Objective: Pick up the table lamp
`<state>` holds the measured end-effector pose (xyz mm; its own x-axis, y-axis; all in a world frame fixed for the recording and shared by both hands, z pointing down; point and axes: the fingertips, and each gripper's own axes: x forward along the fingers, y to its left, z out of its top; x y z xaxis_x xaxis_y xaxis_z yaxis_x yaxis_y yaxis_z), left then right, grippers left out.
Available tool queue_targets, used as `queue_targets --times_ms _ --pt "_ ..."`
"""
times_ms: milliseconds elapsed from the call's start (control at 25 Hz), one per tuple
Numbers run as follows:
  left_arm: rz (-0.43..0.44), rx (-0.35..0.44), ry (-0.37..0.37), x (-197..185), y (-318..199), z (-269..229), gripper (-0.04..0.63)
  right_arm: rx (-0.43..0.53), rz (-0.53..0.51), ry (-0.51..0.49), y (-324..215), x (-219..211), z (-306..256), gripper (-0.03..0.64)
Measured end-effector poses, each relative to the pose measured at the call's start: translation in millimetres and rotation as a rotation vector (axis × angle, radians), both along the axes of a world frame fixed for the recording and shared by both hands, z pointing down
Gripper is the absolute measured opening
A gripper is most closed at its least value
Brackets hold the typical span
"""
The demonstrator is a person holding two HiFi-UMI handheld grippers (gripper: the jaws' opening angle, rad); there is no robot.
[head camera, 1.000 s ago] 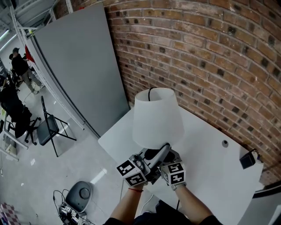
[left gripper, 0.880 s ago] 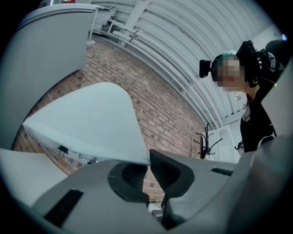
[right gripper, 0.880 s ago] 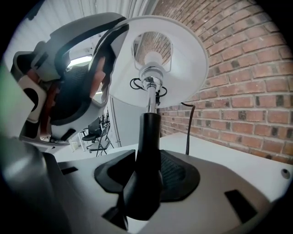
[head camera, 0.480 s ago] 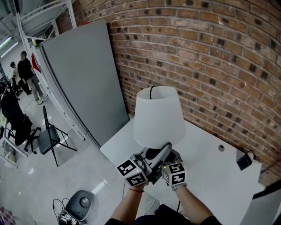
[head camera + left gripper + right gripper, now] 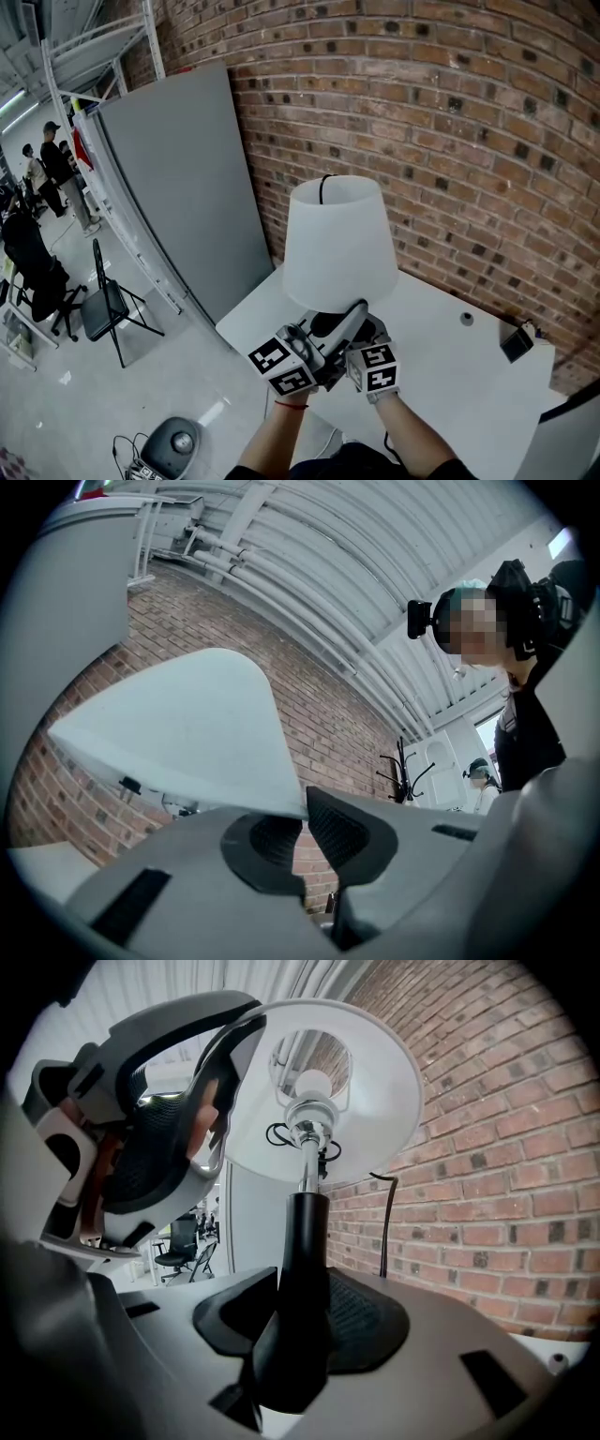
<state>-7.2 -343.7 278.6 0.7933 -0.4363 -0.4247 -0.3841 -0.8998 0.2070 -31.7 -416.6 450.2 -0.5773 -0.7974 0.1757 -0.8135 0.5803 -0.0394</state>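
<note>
Lifted since a second ago, the lamp (image 5: 336, 246) hangs upright, clear above the table (image 5: 469, 375). Our right gripper (image 5: 300, 1321) is clamped on its black stem (image 5: 302, 1260); our left gripper (image 5: 302, 832) pinches the shade (image 5: 187, 733) rim. We judge pickup underway: next, hold it steady.

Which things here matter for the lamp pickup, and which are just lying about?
In the job: table lamp, its black stem clamped by the right hand-held gripper; left hand-held gripper on its shade rim; white table.
Lying about: black adapter at table edge; folding chair; round grey floor device.
</note>
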Motion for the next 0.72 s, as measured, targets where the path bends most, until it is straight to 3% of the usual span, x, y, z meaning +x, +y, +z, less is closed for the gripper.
queue_targets --times_ms 720 --pt "0.003 0.107 -0.023 7.4 37.1 -52.7 0.025 0.127 0.007 -0.037 21.6 3.5 -66.1 0.163"
